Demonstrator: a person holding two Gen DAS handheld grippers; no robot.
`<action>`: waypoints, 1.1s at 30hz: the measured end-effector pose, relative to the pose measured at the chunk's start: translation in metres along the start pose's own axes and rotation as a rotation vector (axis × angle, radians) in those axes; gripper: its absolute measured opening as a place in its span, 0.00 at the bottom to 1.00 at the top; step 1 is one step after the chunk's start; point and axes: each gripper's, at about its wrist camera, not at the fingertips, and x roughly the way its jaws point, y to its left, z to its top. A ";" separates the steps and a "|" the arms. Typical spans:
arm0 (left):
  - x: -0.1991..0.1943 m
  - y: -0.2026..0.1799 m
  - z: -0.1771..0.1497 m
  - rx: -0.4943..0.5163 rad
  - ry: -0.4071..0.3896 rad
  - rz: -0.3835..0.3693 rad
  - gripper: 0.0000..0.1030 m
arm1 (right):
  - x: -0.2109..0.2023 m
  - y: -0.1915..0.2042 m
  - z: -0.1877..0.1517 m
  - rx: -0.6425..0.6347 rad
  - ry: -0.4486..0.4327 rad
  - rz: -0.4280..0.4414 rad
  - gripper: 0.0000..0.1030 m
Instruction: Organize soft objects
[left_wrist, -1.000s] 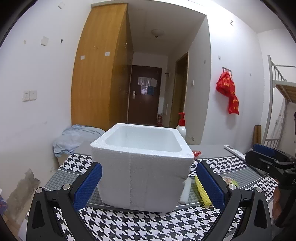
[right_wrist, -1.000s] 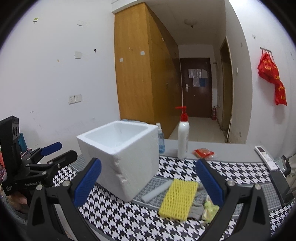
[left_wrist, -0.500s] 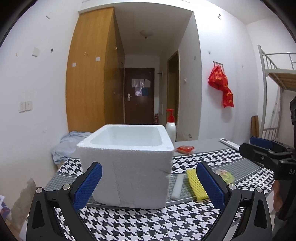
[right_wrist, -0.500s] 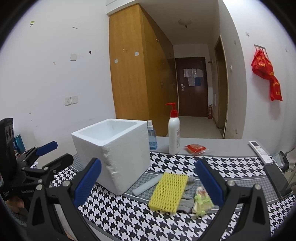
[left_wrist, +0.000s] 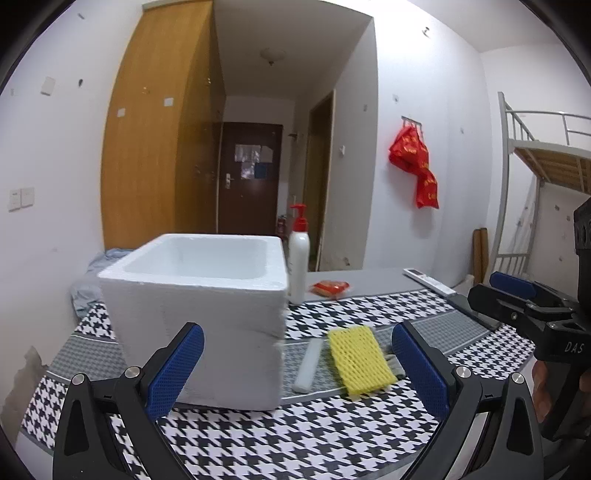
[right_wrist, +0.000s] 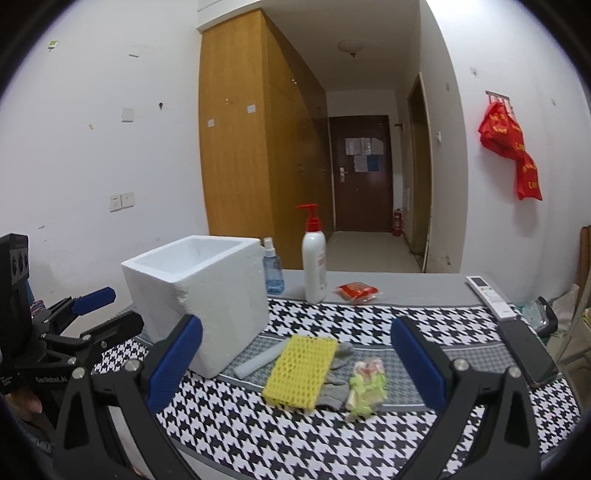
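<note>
A white foam box (right_wrist: 201, 295) stands open-topped on the worktop (right_wrist: 369, 321), which is covered by a black-and-white houndstooth cloth, and everything else is placed from it. Just to the right of the box lies a white foam stick (right_wrist: 263, 357), its long axis running from near the box's front corner back and to the right. Beside the stick, on the side away from the box, lies a yellow mesh sponge (right_wrist: 301, 371), a flat rectangle whose long axis points roughly the same way, away from the cameras. A grey glove (right_wrist: 338, 380) lies partly under the sponge's far side, and a small green and pink packet (right_wrist: 367, 384) lies just beyond the glove. Behind the box stand a blue spray bottle (right_wrist: 272, 273) and a white pump bottle (right_wrist: 314, 266) with a red top; a red packet (right_wrist: 357, 291) lies farther right of them. The left gripper (left_wrist: 295, 373) hovers in front of the box with its blue-padded fingers (left_wrist: 173, 369) spread wide and holding nothing. The right gripper (right_wrist: 295, 369) hovers right of the box, facing the sponge, its fingers (right_wrist: 415, 363) also spread wide and empty.
</note>
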 end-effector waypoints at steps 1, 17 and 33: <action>0.001 -0.003 0.000 0.006 0.004 -0.004 0.99 | -0.001 -0.002 0.000 0.002 0.001 -0.004 1.00; 0.022 -0.039 0.001 0.068 0.037 -0.135 0.99 | -0.020 -0.029 -0.014 0.046 0.023 -0.110 1.00; 0.035 -0.054 -0.007 0.069 0.098 -0.129 0.99 | -0.011 -0.049 -0.024 0.073 0.070 -0.103 1.00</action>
